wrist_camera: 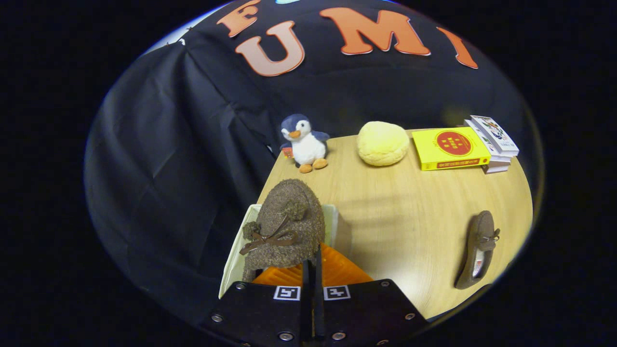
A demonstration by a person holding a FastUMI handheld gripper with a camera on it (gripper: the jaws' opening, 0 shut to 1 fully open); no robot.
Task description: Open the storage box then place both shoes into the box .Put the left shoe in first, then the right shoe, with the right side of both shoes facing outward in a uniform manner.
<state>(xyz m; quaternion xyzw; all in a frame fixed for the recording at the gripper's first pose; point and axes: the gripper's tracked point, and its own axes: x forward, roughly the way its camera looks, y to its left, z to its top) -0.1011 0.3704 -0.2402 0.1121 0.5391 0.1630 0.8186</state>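
Note:
My gripper (312, 262) is shut on a brown fuzzy shoe (284, 221) with a bow, pinching its heel rim between nearly closed fingers. The shoe hangs toe-forward over the open storage box (234, 258), a pale box at the table's left corner. The box's orange ribbed lid (340, 270) lies just under and to the right of the fingers. The shoe hides the inside of the box. A second brown shoe (478, 250) lies on the table off to the right, with its opening and pale insole facing me.
On the wooden table (405, 212), beyond the box, stand a plush penguin (304, 143), a yellow round cushion (382, 143), and a yellow book (450, 148) beside a stack of white books (494, 140). Black cloth drops past the table's left edge.

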